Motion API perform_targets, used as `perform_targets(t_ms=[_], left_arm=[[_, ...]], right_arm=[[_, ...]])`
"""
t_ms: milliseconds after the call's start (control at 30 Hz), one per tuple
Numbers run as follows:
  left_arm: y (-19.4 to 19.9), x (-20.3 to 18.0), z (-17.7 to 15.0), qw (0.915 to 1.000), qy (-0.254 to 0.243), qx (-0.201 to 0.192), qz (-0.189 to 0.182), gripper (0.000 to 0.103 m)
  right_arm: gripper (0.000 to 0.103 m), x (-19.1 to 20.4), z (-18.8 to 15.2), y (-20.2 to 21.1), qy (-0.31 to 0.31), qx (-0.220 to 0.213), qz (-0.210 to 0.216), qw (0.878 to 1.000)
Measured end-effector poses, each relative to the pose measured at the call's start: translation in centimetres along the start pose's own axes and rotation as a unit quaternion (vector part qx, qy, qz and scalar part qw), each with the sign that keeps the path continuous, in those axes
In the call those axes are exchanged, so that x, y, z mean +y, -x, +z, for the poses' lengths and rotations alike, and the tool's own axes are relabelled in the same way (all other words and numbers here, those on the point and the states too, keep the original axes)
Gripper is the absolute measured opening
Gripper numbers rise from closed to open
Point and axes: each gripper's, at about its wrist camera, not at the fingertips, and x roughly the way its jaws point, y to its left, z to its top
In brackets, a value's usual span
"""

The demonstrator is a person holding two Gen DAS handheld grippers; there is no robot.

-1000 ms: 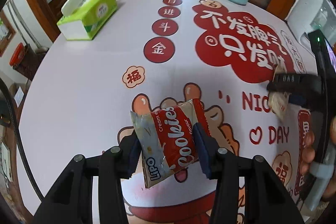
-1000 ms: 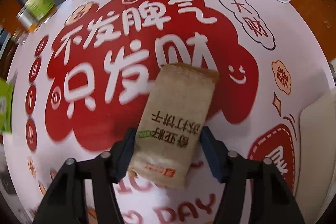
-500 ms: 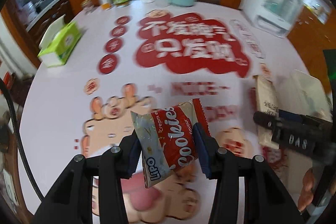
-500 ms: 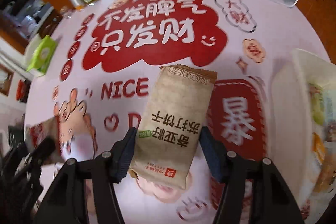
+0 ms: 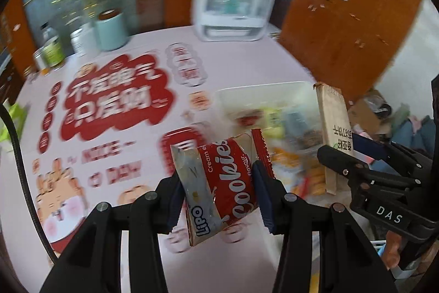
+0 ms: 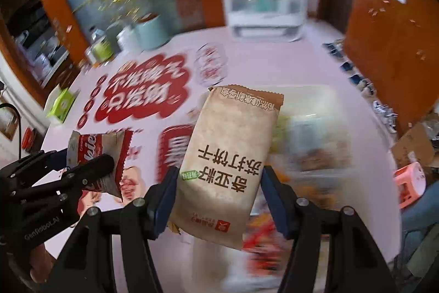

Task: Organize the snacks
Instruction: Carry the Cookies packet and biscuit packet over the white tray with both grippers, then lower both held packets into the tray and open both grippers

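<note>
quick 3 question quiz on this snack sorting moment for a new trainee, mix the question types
1. True or false: the left gripper is shut on the red cookies packet.
2. What does the right gripper hold? A) tissue box B) brown cracker packet C) bottle
3. Fill in: the clear plastic bin beyond both packets already holds other ____.

Key: 1 true; 2 B; 3 snacks
</note>
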Motion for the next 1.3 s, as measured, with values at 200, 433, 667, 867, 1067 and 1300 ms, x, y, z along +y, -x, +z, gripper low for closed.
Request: perform_targets(t_ms=[200, 433, 667, 867, 1067, 1300], left_arm=[[-1.0, -6.0, 1.7, 0.9998, -0.002, -0.008, -0.021, 0.046], [-2.4, -9.2, 2.8, 0.9999, 0.003, -0.010, -0.008, 0.046], [-3.0, -9.9, 3.5, 0.9999, 0.010, -0.009, 0.009, 0.047], [-3.0, -9.1, 3.7, 0.9989, 0.022, -0.010, 0.039, 0.090], [-2.9, -7.4, 3.4, 0.9981, 0.052, -0.003, 0.034, 0.095], [-2.4, -7.1, 2.7, 0.9976, 0.053, -0.007, 0.043, 0.095]], right_arm=[[0.061, -6.0, 0.2, 2.4, 0.001, -0.032, -0.025, 0.999], [0.062, -8.5, 0.8, 2.5, 0.031, -0.043, -0.028, 0.998], [0.061, -9.3, 1.4, 1.9, 0.048, -0.048, -0.020, 0.998], [0.061, -9.1, 1.9, 1.1, 0.052, -0.038, -0.010, 0.998], [0.061, -9.3, 1.7, 0.7, 0.040, -0.021, 0.004, 0.999], [0.061, -8.8, 1.1, 0.8, 0.042, -0.016, 0.002, 0.999]])
